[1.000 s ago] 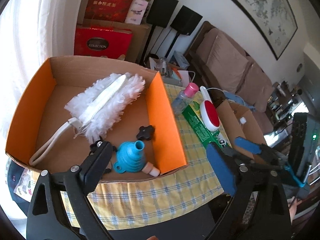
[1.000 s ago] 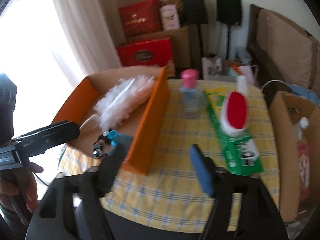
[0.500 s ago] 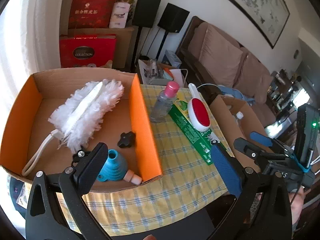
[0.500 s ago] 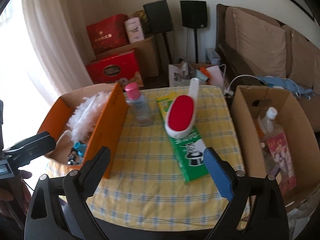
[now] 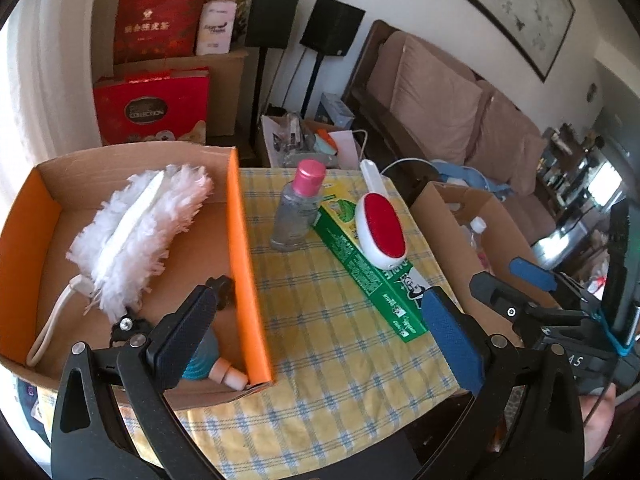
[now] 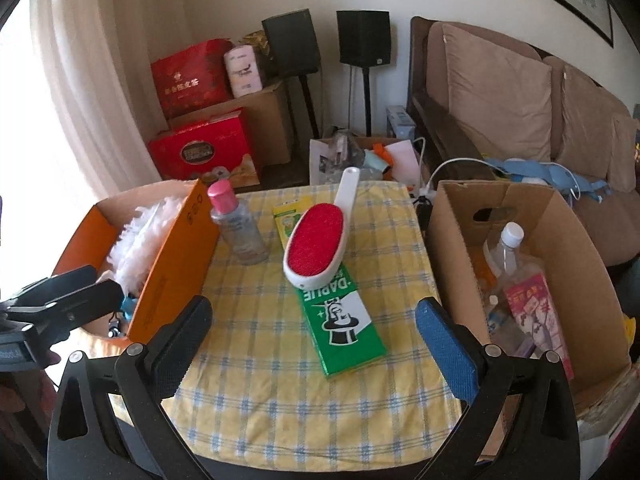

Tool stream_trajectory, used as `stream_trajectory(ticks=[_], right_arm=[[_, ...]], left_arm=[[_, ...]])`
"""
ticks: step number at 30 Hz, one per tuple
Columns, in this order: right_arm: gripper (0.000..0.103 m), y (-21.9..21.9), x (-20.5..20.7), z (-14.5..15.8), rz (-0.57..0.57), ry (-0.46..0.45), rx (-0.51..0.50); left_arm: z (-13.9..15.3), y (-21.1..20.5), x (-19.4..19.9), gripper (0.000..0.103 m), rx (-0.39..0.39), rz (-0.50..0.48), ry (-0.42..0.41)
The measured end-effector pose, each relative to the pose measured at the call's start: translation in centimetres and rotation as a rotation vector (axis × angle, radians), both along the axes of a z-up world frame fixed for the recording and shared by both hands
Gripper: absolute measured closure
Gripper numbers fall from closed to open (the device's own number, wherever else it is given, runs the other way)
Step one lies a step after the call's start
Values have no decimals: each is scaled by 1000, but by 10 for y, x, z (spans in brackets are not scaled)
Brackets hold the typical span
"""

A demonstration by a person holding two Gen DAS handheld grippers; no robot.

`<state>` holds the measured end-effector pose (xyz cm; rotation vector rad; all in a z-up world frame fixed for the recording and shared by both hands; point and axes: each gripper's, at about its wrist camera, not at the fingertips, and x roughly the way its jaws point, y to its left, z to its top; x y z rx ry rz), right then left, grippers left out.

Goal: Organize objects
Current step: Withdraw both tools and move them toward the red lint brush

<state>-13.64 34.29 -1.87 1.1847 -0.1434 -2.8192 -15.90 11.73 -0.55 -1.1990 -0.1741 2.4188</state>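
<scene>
On the yellow checked cloth (image 6: 280, 380) lie a green toothpaste box (image 6: 340, 312), a red and white lint brush (image 6: 318, 242) resting on it, and a clear bottle with a pink cap (image 6: 238, 228) standing beside the orange box (image 6: 176, 256). The orange box (image 5: 242, 264) holds a white feather duster (image 5: 136, 232), a blue funnel (image 5: 202, 360) and a black knob (image 5: 224, 288). My left gripper (image 5: 316, 340) is open and empty, above the cloth's near edge. My right gripper (image 6: 316, 336) is open and empty, in front of the toothpaste box.
A brown cardboard box (image 6: 532, 208) at the right holds a clear bottle (image 6: 506, 256) and a pink packet (image 6: 532, 308). Behind the table are red gift boxes (image 6: 200, 152), two black speakers (image 6: 362, 36) and a brown sofa (image 6: 500, 100).
Both grippers have swung right and pulled back. The left view has shifted from the orange box to the cloth; the right view now centres on the lint brush and toothpaste box.
</scene>
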Motion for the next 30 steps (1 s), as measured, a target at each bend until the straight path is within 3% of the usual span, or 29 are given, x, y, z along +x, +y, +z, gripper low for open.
stream_trajectory(ticks=[18,30], right_arm=[[0,55,-45,-6,-103,9,-18],[0,75,-78,-13,-115,-27,-142]], left_arm=[[-19,77,-27,0,-75,-82,11],[-48,113,-44,0,-87,-38,37]])
